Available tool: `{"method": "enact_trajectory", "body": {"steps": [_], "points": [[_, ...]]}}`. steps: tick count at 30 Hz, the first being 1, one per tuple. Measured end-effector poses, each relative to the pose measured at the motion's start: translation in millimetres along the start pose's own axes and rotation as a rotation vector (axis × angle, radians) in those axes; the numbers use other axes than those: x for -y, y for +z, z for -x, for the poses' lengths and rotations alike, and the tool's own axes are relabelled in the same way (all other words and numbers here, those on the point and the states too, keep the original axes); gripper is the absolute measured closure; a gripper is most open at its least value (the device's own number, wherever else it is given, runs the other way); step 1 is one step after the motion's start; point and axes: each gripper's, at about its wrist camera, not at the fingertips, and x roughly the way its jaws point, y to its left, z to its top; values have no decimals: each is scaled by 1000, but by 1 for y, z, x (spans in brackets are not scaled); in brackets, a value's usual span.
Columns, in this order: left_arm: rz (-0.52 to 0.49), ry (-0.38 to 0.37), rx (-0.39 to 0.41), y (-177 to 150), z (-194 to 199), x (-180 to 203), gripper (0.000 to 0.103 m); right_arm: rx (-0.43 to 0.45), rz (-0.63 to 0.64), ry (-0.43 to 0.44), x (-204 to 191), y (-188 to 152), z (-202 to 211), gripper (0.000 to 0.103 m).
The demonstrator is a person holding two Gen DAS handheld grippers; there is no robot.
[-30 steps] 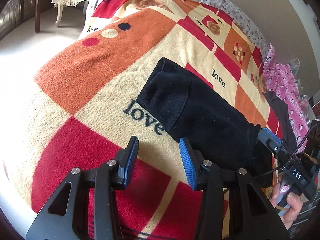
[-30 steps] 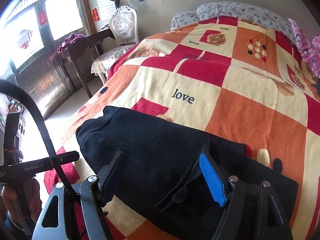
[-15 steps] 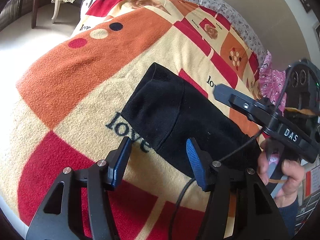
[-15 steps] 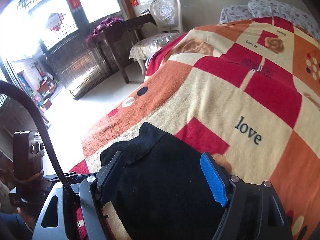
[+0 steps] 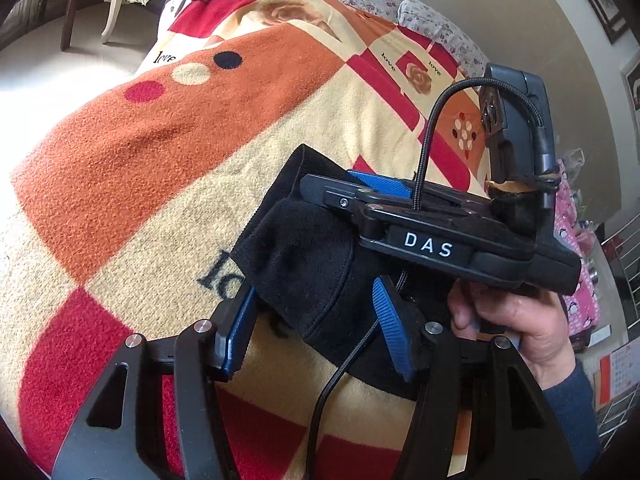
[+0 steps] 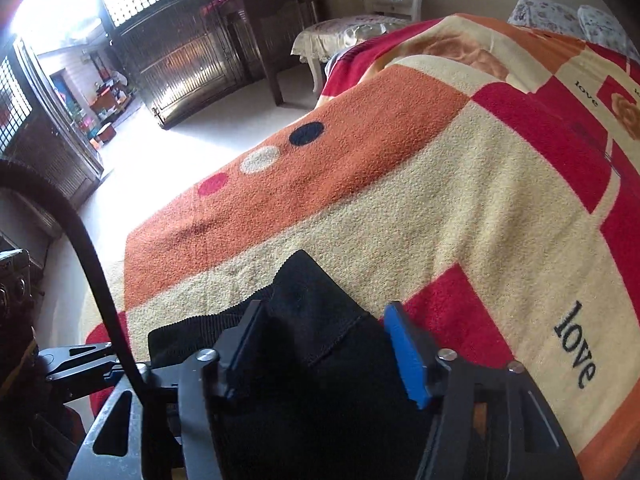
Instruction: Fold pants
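The black pants [image 5: 308, 264] lie folded on the patchwork blanket [image 5: 120, 152]. My left gripper [image 5: 312, 324] is open, its blue pads either side of the pants' near edge. My right gripper [image 5: 360, 188] crosses over the pants in the left wrist view, held by a hand [image 5: 516, 316]. In the right wrist view the right gripper [image 6: 324, 340] is open over the pants' cuffed end [image 6: 308, 300], its jaws straddling the black cloth. I cannot tell whether either gripper touches the cloth.
The blanket [image 6: 440, 184] covers a bed with floral pillows [image 5: 436, 24] at its head. A white chair [image 6: 380, 4] and dark wooden table [image 6: 272, 16] stand beyond the bed's edge. Pink clothes [image 5: 576, 248] lie at the right.
My right gripper has swept from the far end of the pants to the cuffed end beside my left gripper. My left gripper has moved closer, onto the pants' near edge.
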Motion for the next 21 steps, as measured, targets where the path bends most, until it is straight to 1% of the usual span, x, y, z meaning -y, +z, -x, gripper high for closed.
{"method": "enact_trajectory", "body": {"steps": [1, 2, 4, 5, 7, 8, 9, 10, 12, 16, 19, 21], "points": [[6, -8, 3, 1, 0, -2, 46, 5, 10, -4, -2, 1, -2, 57], [9, -15, 6, 1, -1, -3, 46, 11, 14, -7, -2, 2, -2, 60], [5, -18, 5, 3, -2, -3, 46, 18, 12, -19, -1, 4, -1, 72], [-2, -21, 7, 3, -2, -3, 47, 26, 8, -18, -1, 4, 0, 74], [-17, -17, 19, 4, -4, -3, 60, 48, -1, -22, 0, 3, 6, 83], [-20, -14, 20, 4, -6, -5, 75, 69, -10, -23, 1, 2, 11, 85], [-16, -36, 13, 4, -9, -7, 79, 82, -17, -23, 2, 3, 13, 86], [-10, -59, 13, 4, -10, -10, 82, 97, -26, -20, 1, 2, 17, 88], [-27, -61, 20, 4, -6, -7, 87, 125, -36, -13, 0, 1, 27, 89], [-112, -37, 76, 2, 13, 13, 90, 190, -56, 0, -1, -4, 56, 89], [-172, -59, 122, 3, 31, 35, 90, 268, -87, 6, 0, -11, 86, 90], [-216, -90, 142, 4, 42, 54, 90, 325, -121, 19, 1, -21, 112, 90]]}}
